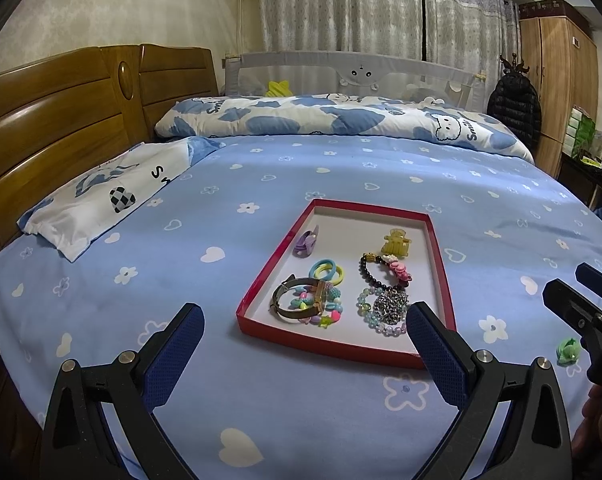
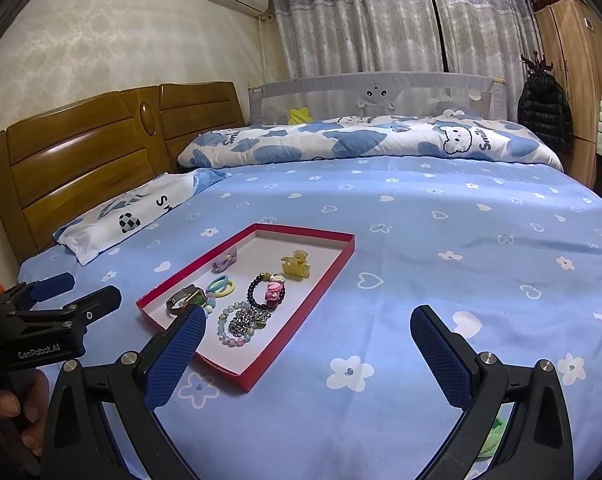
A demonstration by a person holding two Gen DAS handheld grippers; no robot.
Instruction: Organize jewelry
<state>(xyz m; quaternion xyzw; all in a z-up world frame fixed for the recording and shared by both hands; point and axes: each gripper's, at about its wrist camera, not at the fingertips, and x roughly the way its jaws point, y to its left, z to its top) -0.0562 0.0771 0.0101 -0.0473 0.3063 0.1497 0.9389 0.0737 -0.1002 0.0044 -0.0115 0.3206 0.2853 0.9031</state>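
A shallow red tray (image 1: pixel 261 272) (image 2: pixel 321 280) lies on the blue bedsheet. It holds a purple bow (image 1: pixel 307 242), a yellow claw clip (image 1: pixel 397 244), hair ties (image 1: pixel 327 271), a gold bangle (image 1: pixel 297 300), bead bracelets (image 1: pixel 385 272) and a silver chain (image 1: pixel 389 306). A green hair piece (image 1: pixel 568 350) lies on the sheet right of the tray; it shows under my right finger in the right wrist view (image 2: pixel 491 436). My left gripper (image 1: pixel 305 344) is open and empty just before the tray. My right gripper (image 2: pixel 307 344) is open and empty, to the tray's right.
The bed (image 1: pixel 261 400) has a wooden headboard (image 1: pixel 61 120) at left, a pillow (image 1: pixel 101 196), and a rolled duvet (image 1: pixel 341 118) at the back. A mesh bed rail (image 1: pixel 353 74), curtains and a wardrobe (image 1: pixel 557 80) stand beyond.
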